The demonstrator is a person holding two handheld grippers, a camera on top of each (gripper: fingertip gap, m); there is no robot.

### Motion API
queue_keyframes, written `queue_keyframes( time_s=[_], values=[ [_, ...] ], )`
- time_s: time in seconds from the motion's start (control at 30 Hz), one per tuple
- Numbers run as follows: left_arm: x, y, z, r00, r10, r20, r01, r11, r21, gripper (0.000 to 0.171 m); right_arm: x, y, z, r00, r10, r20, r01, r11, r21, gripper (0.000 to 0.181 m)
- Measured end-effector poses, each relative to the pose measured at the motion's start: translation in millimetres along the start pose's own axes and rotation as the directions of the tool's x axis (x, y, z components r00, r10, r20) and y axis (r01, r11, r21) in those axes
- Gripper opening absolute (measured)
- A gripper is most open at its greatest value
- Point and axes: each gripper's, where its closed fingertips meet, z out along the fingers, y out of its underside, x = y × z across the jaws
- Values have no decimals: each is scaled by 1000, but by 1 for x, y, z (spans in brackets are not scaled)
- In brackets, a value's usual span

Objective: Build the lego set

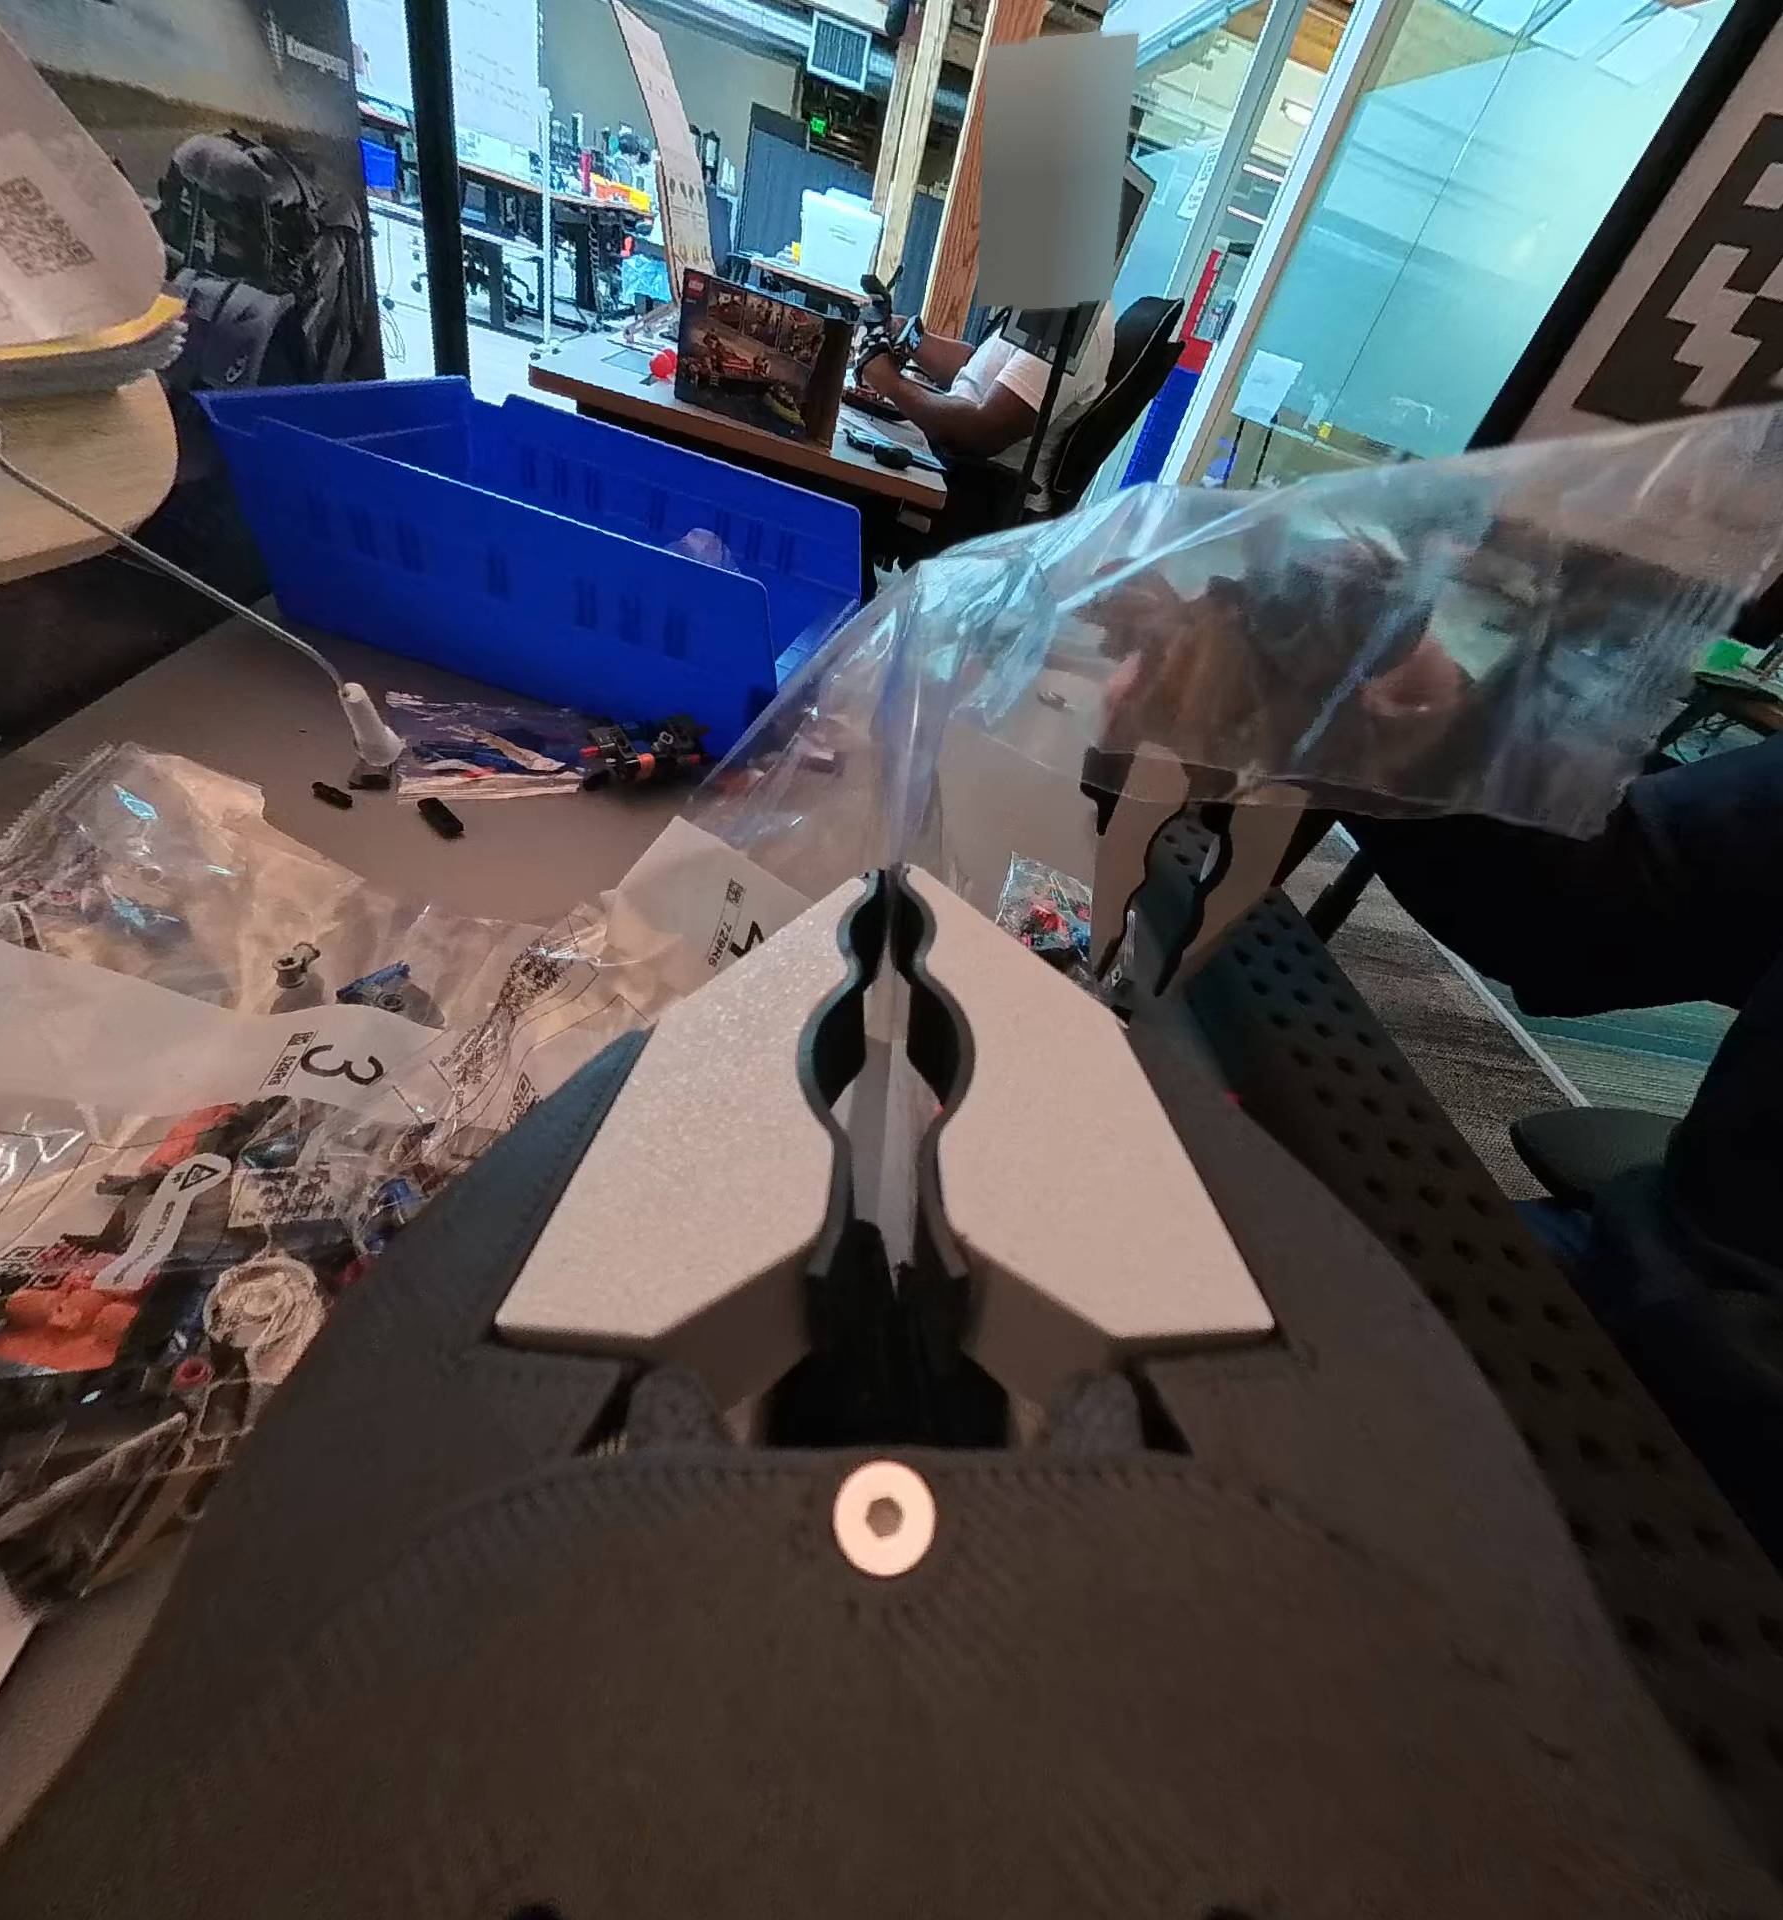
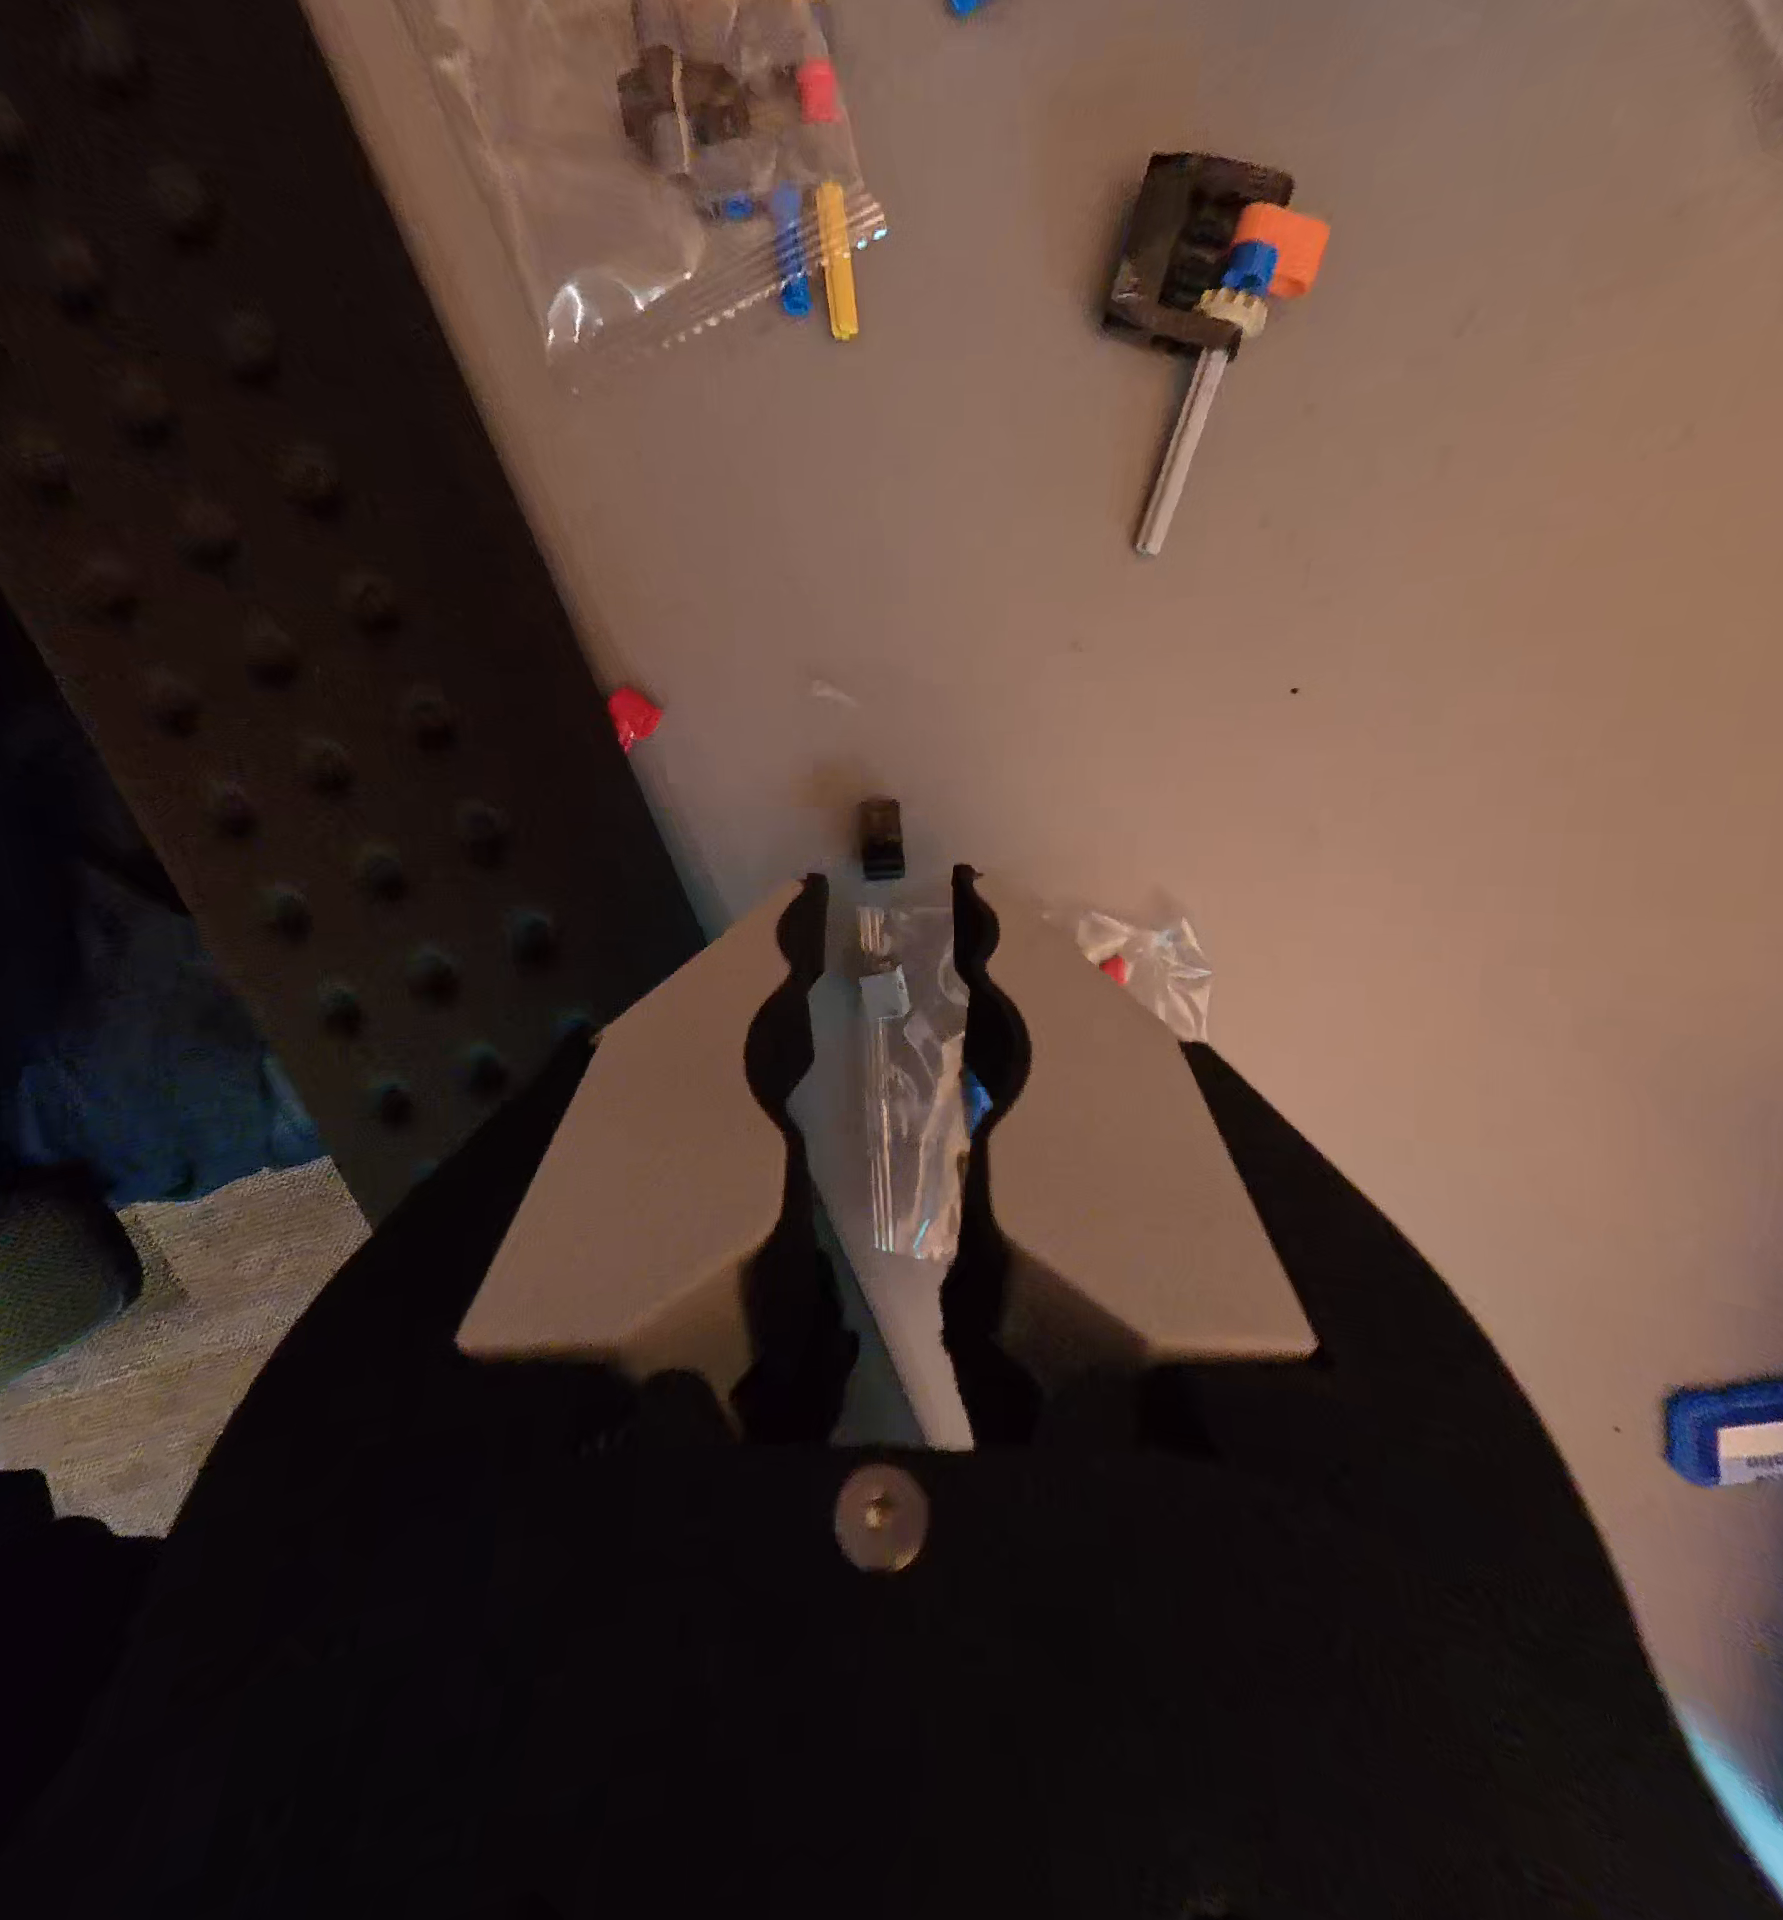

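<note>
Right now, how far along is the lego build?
Early. Done: one small black sub-assembly with an orange cylinder and grey axle sits on the grey table. In hand: the left gripper is shut on an emptied clear plastic bag; the right gripper hangs open above a small clear packet. Left: the numbered parts bags look unopened, so most of the building remains.

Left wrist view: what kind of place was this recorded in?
Probably an open office or lab workshop: glass partition walls, desks with a seated person behind, and a blue parts bin on the table.
</note>
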Motion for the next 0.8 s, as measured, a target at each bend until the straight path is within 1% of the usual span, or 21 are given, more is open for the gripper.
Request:
queue_keyframes(
  time_s=[0.17,0.2,0.23,0.3,0.43,0.5,0.63,0.7,0.73,0.8],
  values=[
    [0,1,2,1000,-1,-1,1,1000,-6,0,-2,1,15,999,-34,-10,33,998,-44,20],
    [0,2,2,1000,-1,-1,1,1000,-7,0,-1,2,18,999,-36,-16,35,998,-51,16],
    [0,1,1,1000,0,-1,0,1000,-6,0,1,0,17,999,-40,-25,39,998,-42,8],
    [0,1,1,1000,-1,0,1,1000,-4,0,4,-4,14,998,-53,-42,51,998,-31,5],
    [0,1,1,1000,-2,-1,2,1000,-3,0,18,-25,-4,992,-56,-115,63,997,52,5],
    [0,1,2,1000,-2,-2,2,1000,-6,0,35,-41,-19,979,-41,-200,64,992,110,5],
    [0,1,1,1000,-1,-2,1,1000,-4,0,69,-75,-55,945,23,-326,63,966,252,5],
    [0,1,1,1000,-2,-2,2,1000,-2,0,78,-88,-65,945,50,-322,55,950,307,5],
    [0,1,1,1000,-3,-3,3,1000,-1,0,81,-92,-66,950,53,-306,48,948,314,5],
    [0,1,1,1000,-3,-5,3,1000,-3,0,87,-99,-65,949,38,-314,64,948,311,5]
  ],
)
